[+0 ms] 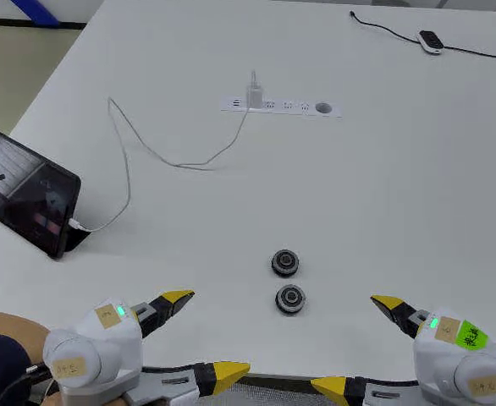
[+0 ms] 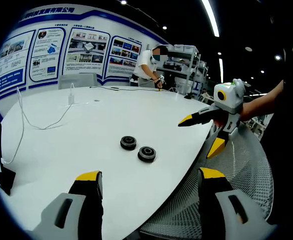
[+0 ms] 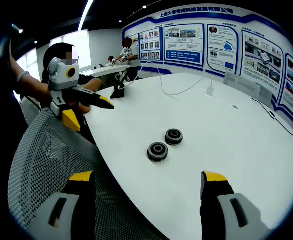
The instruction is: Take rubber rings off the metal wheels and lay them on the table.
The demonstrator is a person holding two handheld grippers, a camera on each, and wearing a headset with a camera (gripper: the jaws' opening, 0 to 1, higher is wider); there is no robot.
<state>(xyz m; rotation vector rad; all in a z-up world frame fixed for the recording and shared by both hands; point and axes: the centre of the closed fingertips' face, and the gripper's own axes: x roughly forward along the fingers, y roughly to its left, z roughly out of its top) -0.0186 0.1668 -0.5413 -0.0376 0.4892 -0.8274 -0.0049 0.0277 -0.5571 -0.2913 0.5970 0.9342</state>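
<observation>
Two small metal wheels with black rubber rings lie flat on the white table (image 1: 383,186), one farther (image 1: 285,263) and one nearer (image 1: 290,299) to its front edge. My left gripper (image 1: 204,334) stands open at the front edge, left of the wheels, with nothing between its jaws. To their right my right gripper (image 1: 358,344) is open as well and holds nothing. In the left gripper view the wheels (image 2: 128,143) (image 2: 147,153) lie ahead of the left gripper (image 2: 150,175), with the right gripper (image 2: 199,136) beyond. From the right gripper (image 3: 147,176) both wheels (image 3: 157,151) (image 3: 174,136) are seen ahead, the left gripper (image 3: 90,113) across from it.
A tablet (image 1: 28,203) leans on a stand at the left edge, joined by a white cable (image 1: 128,161) to a power strip (image 1: 282,106) at mid-table. A black device (image 1: 431,40) with a cord lies far right. A mesh chair (image 3: 51,165) sits below the table edge.
</observation>
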